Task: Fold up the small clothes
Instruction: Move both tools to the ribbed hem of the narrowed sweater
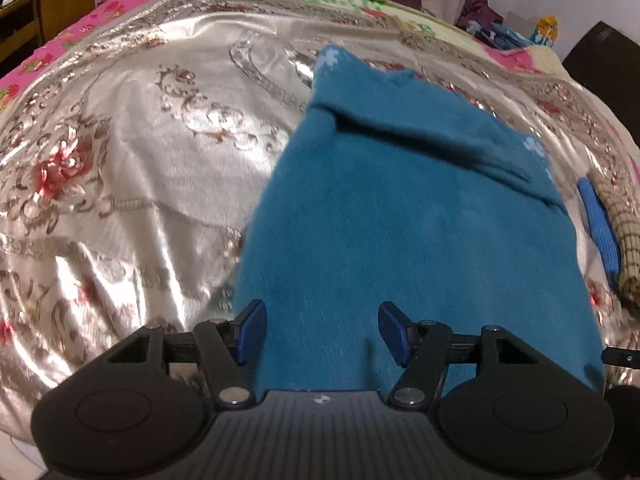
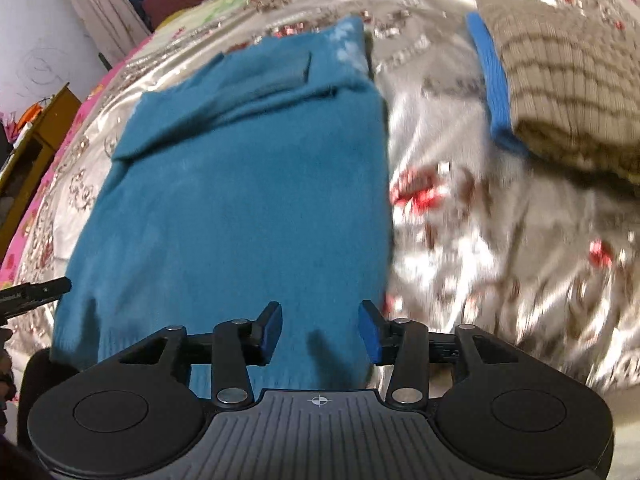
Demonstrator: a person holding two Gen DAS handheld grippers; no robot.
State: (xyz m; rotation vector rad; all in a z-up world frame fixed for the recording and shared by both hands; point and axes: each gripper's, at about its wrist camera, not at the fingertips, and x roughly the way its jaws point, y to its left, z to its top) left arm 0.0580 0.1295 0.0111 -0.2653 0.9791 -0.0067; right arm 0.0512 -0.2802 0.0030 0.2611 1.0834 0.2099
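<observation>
Mid-fold, by the look of it: teal sweater [image 1: 400,232] lying flat on the satin bedspread [image 1: 132,184], sleeves already turned in across the top, bottom hem nearest both tools.

At the left, in the left wrist view: bare satin from 9 to 11 o'clock, wooden desk [image 1: 44,4] well apart at the far corner. Left gripper [image 1: 322,330] spread wide, gripping nothing, poised over the hem near the sweater's left edge (left pad just past that edge, above satin).

In the right wrist view: right gripper [image 2: 319,330] likewise parted, nothing between the pads, over the hem near the sweater's right edge. Contact with the knit not certain from either view.

Next move, as a judgement: pinching both hem corners, lifting together, carrying toward 12 o'clock over the folded sleeves. Needs even height to keep the knit from skewing.

Room: open satin beyond the collar. At 1 to 2 o'clock, striped folded garment [image 2: 560,80] with blue cuff [image 2: 490,80], near but not touching.
</observation>
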